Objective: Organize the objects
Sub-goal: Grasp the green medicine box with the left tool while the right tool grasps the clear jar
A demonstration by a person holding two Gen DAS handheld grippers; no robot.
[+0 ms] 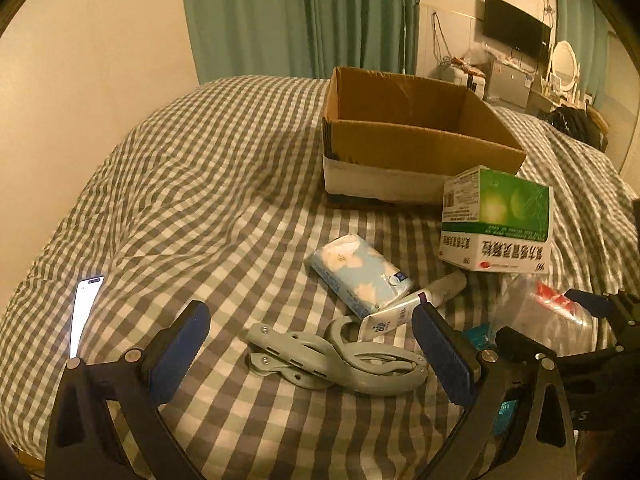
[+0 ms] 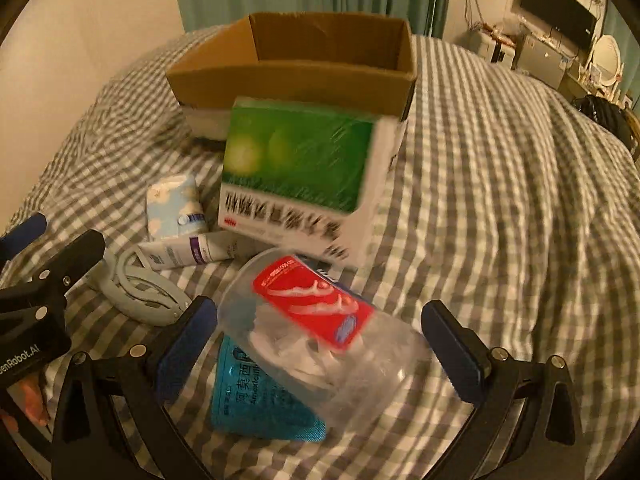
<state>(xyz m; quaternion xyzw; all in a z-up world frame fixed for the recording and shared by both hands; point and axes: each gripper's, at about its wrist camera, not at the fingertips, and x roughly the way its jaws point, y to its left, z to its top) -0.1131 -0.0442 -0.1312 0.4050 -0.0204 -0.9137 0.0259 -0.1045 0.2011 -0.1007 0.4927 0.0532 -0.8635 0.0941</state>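
Left gripper [image 1: 310,330]: low over the checked bedspread [image 1: 200,184], fingers spread wide, the grey hand-grip exerciser [image 1: 336,358] lying between them, untouched.
Right gripper [image 2: 316,330]: fingers spread, straddling a clear plastic cup [image 2: 320,344] lying on its side; contact cannot be told.
Clear plastic cup: holds a red packet [image 2: 316,304] and white bits, resting partly on a blue sachet [image 2: 256,396].
Cardboard box [image 1: 404,140]: open-topped, at the far side; no contents visible.
Green medicine box [image 2: 304,176]: just before the cardboard box.
Tissue pack [image 1: 358,276]: beside a white tube [image 1: 416,304].
Phone [image 1: 84,312]: lit, far left.
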